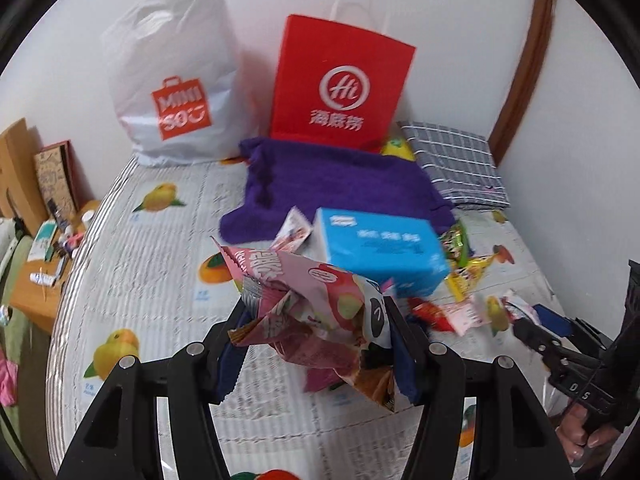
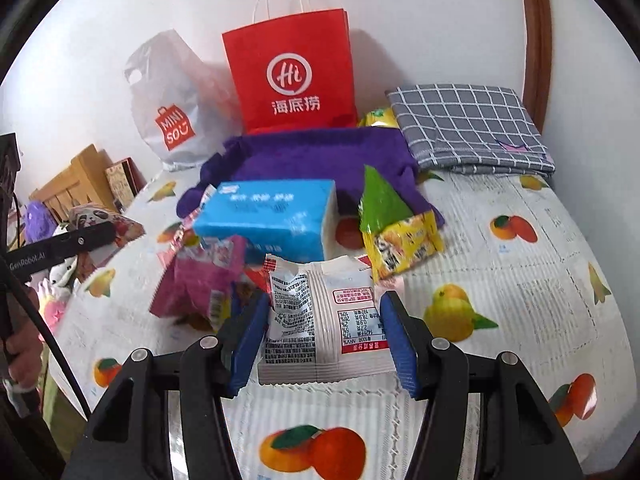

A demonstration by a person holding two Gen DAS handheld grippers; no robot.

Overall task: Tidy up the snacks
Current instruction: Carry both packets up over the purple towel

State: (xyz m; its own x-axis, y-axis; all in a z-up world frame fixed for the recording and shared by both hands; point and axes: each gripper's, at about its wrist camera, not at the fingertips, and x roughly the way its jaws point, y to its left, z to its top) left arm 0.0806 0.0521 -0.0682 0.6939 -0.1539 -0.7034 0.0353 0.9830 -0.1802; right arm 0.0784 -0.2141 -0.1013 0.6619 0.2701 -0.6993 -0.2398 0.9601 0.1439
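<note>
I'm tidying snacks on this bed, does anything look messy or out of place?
Yes. Loose snack packets lie scattered around the blue rectangular tissue pack, some half under it, and a green and yellow foil packet rests tilted against the rumpled purple knitted cloth. The crumpled pink snack bag in the left gripper looks creased, not torn.

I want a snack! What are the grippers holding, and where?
Left gripper clamps a crumpled pink snack bag across its middle. Right gripper squeezes a white snack packet by its side edges.

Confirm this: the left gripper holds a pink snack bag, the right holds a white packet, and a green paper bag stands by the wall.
One error: the paper bag is red, as the right wrist view shows. The left gripper does hold the pink snack bag; the right gripper holds the white packet.
</note>
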